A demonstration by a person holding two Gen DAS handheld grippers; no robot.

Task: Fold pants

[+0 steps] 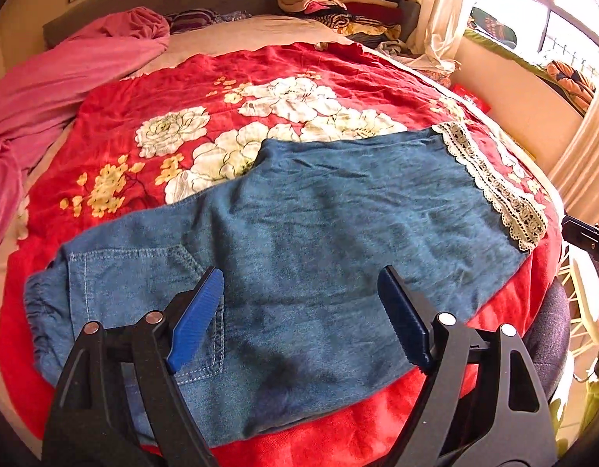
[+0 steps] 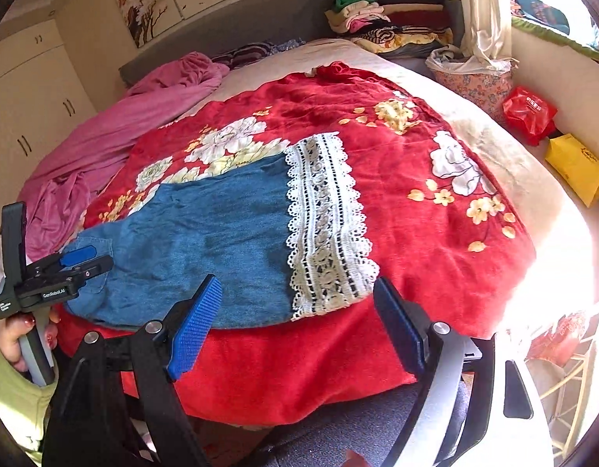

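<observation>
Blue denim pants [image 1: 299, 241] lie folded lengthwise on the red floral blanket [image 1: 190, 78], waistband and back pocket at the left, white lace hem [image 1: 494, 183] at the right. My left gripper [image 1: 299, 284] is open and empty, hovering over the pants near the pocket. In the right wrist view the pants [image 2: 206, 249] stretch left from the lace hem [image 2: 326, 225]. My right gripper [image 2: 295, 292] is open and empty just above the hem's near edge. The left gripper [image 2: 81, 260] also shows there at the waistband end.
A pink sheet [image 1: 46, 89] is bunched at the bed's left. Stacked folded clothes [image 2: 385, 11] sit at the headboard. A red bag [image 2: 529, 113] and a yellow bag [image 2: 575, 167] lie right of the bed. A window and curtain [image 1: 435, 11] are at the right.
</observation>
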